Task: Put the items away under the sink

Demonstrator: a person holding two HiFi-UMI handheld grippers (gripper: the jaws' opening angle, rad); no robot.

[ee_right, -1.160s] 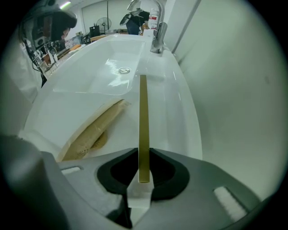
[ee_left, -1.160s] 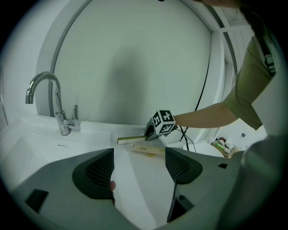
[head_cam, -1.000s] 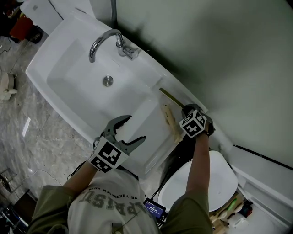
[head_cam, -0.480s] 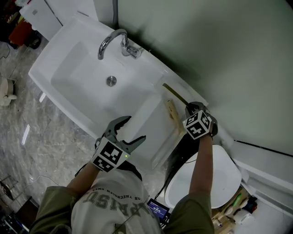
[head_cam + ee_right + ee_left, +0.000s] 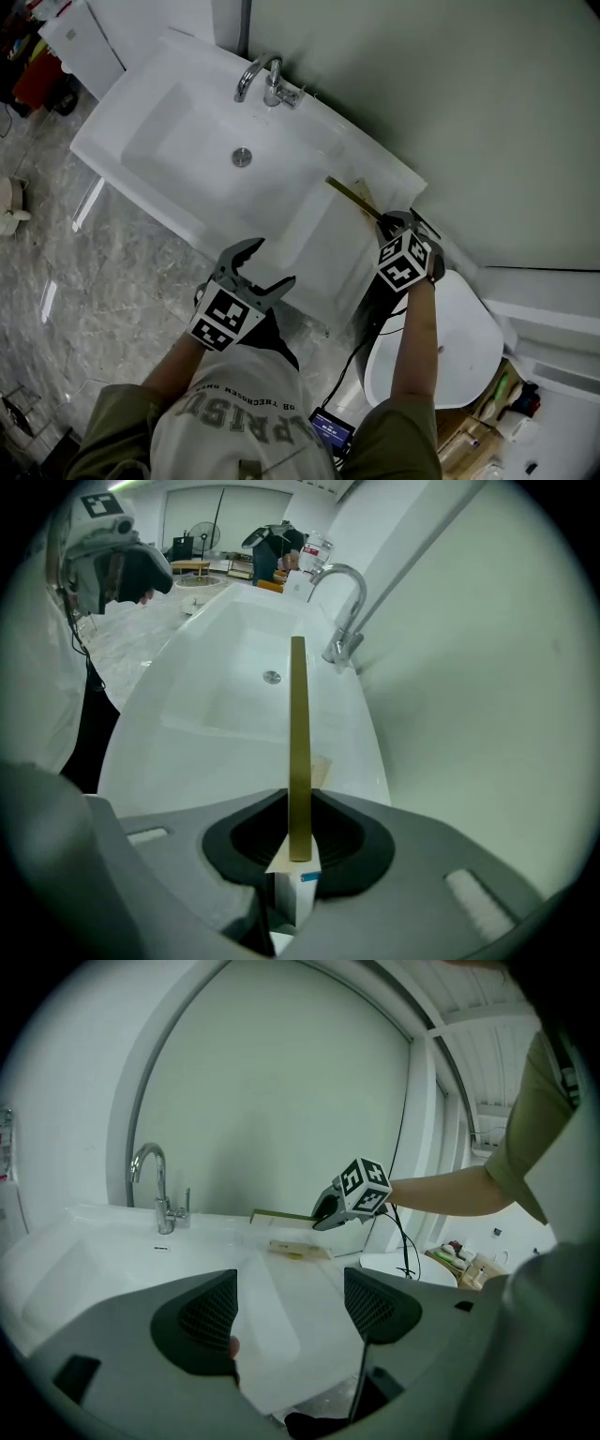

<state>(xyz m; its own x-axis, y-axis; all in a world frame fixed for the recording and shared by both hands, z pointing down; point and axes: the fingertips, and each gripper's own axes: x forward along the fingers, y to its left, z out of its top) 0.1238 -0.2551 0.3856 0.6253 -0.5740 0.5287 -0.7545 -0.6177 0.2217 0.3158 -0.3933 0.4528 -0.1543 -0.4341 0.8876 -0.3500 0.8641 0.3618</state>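
Note:
My right gripper (image 5: 382,221) is shut on a thin, flat olive-gold box (image 5: 352,198) and holds it above the sink counter's right end (image 5: 328,246). In the right gripper view the box (image 5: 298,733) stands edge-on between the jaws of that gripper (image 5: 298,855) and points toward the faucet (image 5: 339,602). My left gripper (image 5: 277,262) is open and empty at the sink's front edge; in its own view its jaws (image 5: 291,1312) stand wide apart. A beige wooden piece (image 5: 298,1249) lies on the counter below the right gripper (image 5: 324,1217).
The white sink basin (image 5: 202,150) with its drain (image 5: 242,157) and chrome faucet (image 5: 265,79) fills the upper left. A white toilet (image 5: 455,352) stands to the right, with a cluttered shelf (image 5: 511,403) beyond it. Marble floor (image 5: 103,281) lies left of the person.
My right gripper has risen with the olive box in it. My left gripper has drawn back toward the sink's front edge, still open. The head view has pulled away from the sink.

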